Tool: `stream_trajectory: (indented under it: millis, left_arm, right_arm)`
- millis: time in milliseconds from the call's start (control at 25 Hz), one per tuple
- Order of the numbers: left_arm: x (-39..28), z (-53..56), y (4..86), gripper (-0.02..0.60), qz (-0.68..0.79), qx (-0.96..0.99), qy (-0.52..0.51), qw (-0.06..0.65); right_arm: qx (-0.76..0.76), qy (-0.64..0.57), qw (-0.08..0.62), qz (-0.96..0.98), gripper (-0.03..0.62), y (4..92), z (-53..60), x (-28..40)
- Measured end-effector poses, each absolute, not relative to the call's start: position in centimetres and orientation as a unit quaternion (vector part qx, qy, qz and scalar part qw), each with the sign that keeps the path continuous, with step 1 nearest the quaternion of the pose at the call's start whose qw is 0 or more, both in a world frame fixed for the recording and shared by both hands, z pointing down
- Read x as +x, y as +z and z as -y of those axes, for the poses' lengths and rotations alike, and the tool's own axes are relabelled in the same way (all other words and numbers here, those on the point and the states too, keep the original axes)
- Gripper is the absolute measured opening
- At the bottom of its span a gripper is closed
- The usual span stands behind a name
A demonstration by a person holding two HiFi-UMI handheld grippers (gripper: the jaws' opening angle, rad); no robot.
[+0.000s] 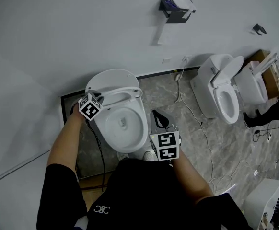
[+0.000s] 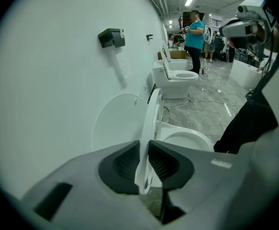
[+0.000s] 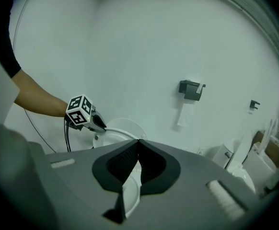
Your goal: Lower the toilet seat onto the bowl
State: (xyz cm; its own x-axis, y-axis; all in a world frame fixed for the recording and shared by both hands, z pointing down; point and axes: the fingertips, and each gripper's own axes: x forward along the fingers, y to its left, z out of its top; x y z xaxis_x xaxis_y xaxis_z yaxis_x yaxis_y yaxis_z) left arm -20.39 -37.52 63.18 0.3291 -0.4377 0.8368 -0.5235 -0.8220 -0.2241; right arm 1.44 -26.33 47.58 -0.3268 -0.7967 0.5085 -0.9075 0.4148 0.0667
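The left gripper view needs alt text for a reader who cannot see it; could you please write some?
The left gripper clamps the rim of a raised white toilet seat, which stands nearly upright between the open lid against the wall and the bowl. A black paper holder hangs on the white wall, and more toilets stand farther along.

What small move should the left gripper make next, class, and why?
Probably swing the left gripper forward and down toward the bowl: its jaws pinch the rim of the toilet seat, which stands nearly upright, clear of the bowl, with the lid behind it.
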Motion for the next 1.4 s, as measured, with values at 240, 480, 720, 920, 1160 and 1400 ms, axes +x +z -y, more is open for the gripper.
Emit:
stream_trajectory:
  millis: [240, 480, 720, 920, 1160, 1400]
  left_arm:
    - [-19.0, 33.0, 63.8, 0.064, 0.257, 0.825, 0.501, 0.055]
    - [-17.7, 28.9, 65.1, 0.069, 0.22, 0.823, 0.52, 0.067]
    - [-16.7, 25.4, 66.4, 0.077, 0.21, 0.82, 0.526, 0.085]
    - [-15.8, 22.4, 68.0, 0.087, 0.191, 0.817, 0.535, 0.102]
    - [-14.4, 18.4, 70.4, 0.101, 0.164, 0.815, 0.543, 0.118]
    - [-13.4, 14.6, 74.4, 0.124, 0.143, 0.811, 0.554, 0.122]
  right_arm:
    - [0.516, 0.132, 0.227, 0.815, 0.009, 47.9, 25.6, 2.3]
    - [0.507, 0.143, 0.218, 0.821, 0.008, 48.6, 25.1, 3.1]
    - [0.492, 0.152, 0.221, 0.828, 0.009, 49.6, 23.7, 3.3]
    - [0.48, 0.162, 0.23, 0.831, 0.009, 51.0, 22.4, 3.7]
    - [0.468, 0.181, 0.243, 0.83, 0.008, 52.9, 21.2, 4.4]
    - [0.449, 0.195, 0.252, 0.835, 0.008, 55.4, 20.1, 4.2]
